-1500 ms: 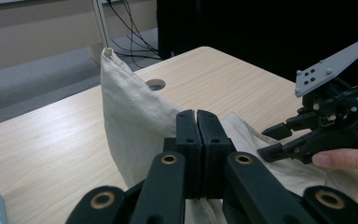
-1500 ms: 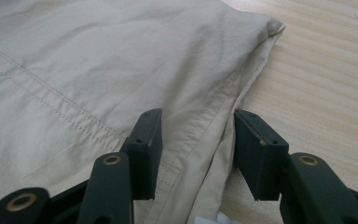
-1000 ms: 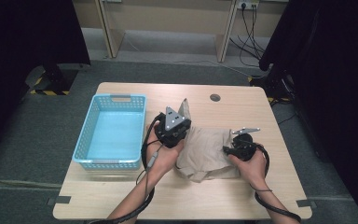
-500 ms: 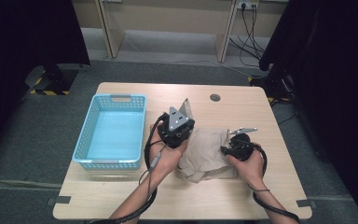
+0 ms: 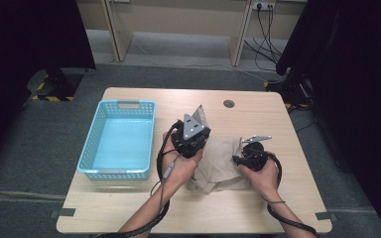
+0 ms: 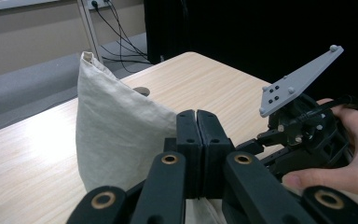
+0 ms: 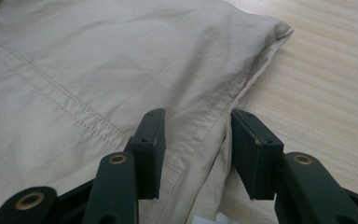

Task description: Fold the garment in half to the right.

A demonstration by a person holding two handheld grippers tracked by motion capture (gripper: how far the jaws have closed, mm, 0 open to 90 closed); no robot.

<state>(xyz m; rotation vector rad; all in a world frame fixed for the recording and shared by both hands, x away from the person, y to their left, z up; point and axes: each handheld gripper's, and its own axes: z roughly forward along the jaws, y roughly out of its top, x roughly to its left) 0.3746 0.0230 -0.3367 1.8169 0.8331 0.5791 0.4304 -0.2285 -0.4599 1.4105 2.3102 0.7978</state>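
Beige cloth [image 5: 222,164] lay mid-table, at 3 o'clock of basket [image 5: 117,139]; left gripper [image 6: 196,122] had clamped one corner and held it raised; right gripper [image 7: 196,140] gaped astride the hem, not yet pinching; folding looked barely begun.

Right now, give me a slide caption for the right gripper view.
Right gripper, jaws apart, straddling the hemmed edge of a beige cloth on the wooden table.

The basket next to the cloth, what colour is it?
Light blue; the basket shows best in the high view.
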